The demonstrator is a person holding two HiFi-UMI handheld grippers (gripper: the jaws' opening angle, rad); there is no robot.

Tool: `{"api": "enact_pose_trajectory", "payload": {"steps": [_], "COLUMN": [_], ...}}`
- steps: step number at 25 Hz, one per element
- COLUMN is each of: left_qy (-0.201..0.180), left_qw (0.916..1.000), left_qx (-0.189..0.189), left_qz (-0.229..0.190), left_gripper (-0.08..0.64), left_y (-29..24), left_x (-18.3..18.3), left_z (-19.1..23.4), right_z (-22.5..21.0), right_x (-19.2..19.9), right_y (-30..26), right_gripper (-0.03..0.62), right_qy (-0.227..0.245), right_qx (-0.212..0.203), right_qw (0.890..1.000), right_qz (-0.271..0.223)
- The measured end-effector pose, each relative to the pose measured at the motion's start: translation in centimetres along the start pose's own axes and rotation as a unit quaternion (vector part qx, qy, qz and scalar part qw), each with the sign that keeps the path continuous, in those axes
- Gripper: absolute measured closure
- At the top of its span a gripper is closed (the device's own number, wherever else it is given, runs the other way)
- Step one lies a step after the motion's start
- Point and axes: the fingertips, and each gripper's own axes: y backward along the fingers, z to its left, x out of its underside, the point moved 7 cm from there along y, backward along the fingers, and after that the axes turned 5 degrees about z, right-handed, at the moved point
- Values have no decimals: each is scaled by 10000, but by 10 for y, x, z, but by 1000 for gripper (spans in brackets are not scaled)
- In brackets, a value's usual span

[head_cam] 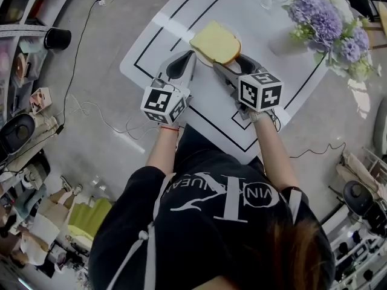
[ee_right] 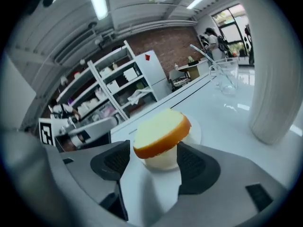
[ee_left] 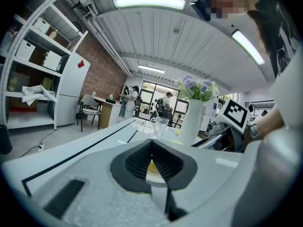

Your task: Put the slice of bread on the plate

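Observation:
A slice of bread (head_cam: 216,42) with a golden crust lies on a small white plate (head_cam: 237,40) on the white table mat. My right gripper (head_cam: 230,62) is open, one jaw on each side of the slice's near end. In the right gripper view the bread (ee_right: 161,134) sits between the spread pads over the plate (ee_right: 195,129), and the left pad stands clear of it. My left gripper (head_cam: 190,53) is shut, its tips at the plate's left rim. In the left gripper view the pads (ee_left: 137,162) meet at the tip, with a bit of bread (ee_left: 152,165) showing below.
A white vase of purple flowers (head_cam: 329,20) stands at the mat's far right, and it looms close on the right in the right gripper view (ee_right: 279,79). A clear glass (ee_left: 161,125) stands beyond the plate. Cables and clutter lie on the floor to the left (head_cam: 72,107).

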Motion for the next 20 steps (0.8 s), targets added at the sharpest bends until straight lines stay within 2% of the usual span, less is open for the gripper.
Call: {"api": "enact_pose_trajectory", "payload": {"steps": [3, 9, 20], "left_qy": [66, 74, 130], "left_qw": [10000, 9999, 9999], "left_qx": [-9, 66, 99], "left_qz": [-8, -40, -41], "left_gripper": [554, 554, 554], "left_y": [2, 1, 5], "left_x": [1, 0, 2], "left_z": [3, 4, 4], "right_z": [-1, -6, -3], "right_x": [4, 10, 17], "right_y": [-2, -5, 1], "right_gripper": [298, 293, 291], "right_qy": [514, 513, 584], "right_qx": [444, 860, 919], "right_qw": [9972, 9942, 9934], "right_qz": [300, 395, 373]}}
